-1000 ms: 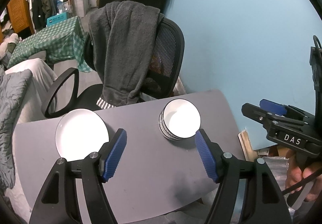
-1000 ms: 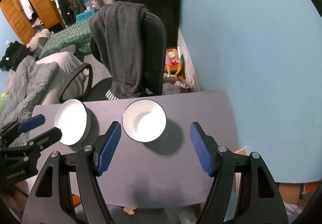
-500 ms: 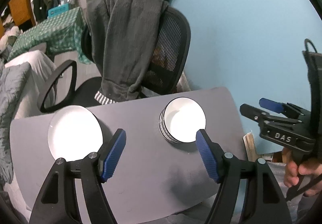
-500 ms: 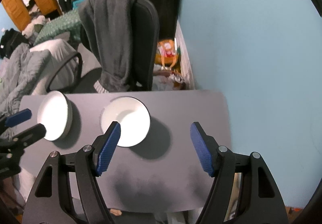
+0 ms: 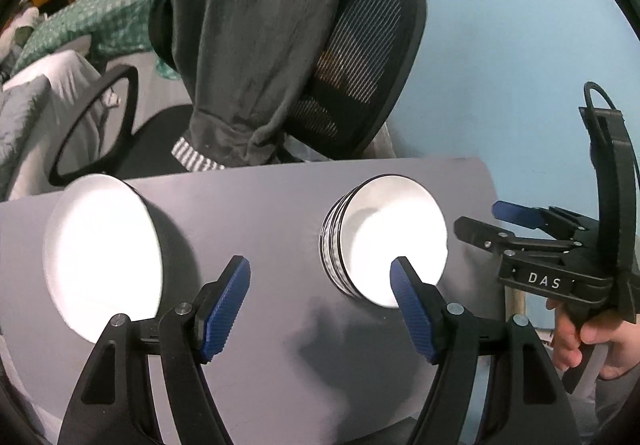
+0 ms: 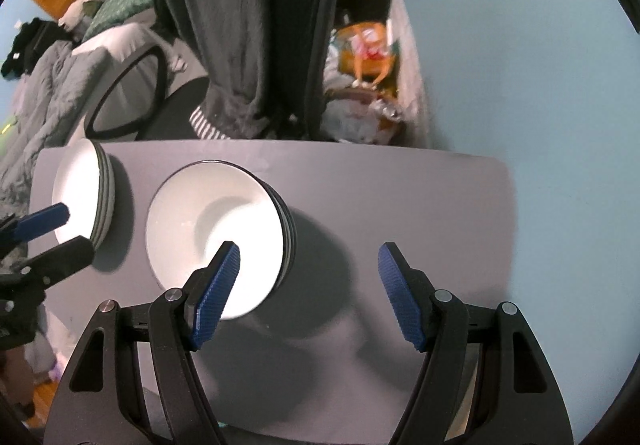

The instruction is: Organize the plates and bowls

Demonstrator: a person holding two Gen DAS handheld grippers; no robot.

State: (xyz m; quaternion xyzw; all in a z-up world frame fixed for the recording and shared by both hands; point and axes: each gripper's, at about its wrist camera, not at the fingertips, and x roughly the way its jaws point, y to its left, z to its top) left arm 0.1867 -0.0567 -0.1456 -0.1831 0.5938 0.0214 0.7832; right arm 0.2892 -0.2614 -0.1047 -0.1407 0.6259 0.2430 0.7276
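Two stacks of white dishes sit on the grey worktop (image 5: 280, 205), well apart from each other. Farthest left is the stack of plates (image 5: 100, 257), near the worktop's left edge; in the right wrist view its dark rims show as several layers (image 6: 86, 189). The left tongs (image 5: 320, 285) hover above the worktop with both blue pads spread wide and nothing between them; the plates lie just outside the left pad, partly hidden behind that finger's black arm. In the left wrist view the stack of bowls (image 5: 384, 241) sits to the right of the gap, and the right pad overlaps the bowls' near rim; whether it touches cannot be told. In the right wrist view the same bowls (image 6: 216, 233) lie at the left side of the right tongs (image 6: 308, 285), whose left pad overlaps the top bowl's white inside, while the right pad stands over bare worktop. These tongs are also wide open and hold nothing. Seen from the left wrist camera, the right tongs (image 5: 504, 225) are off the worktop's right edge, held by a hand (image 5: 580, 341). Behind the worktop stands a black office chair (image 5: 360, 57) with a grey garment (image 5: 248, 25) draped over its back.
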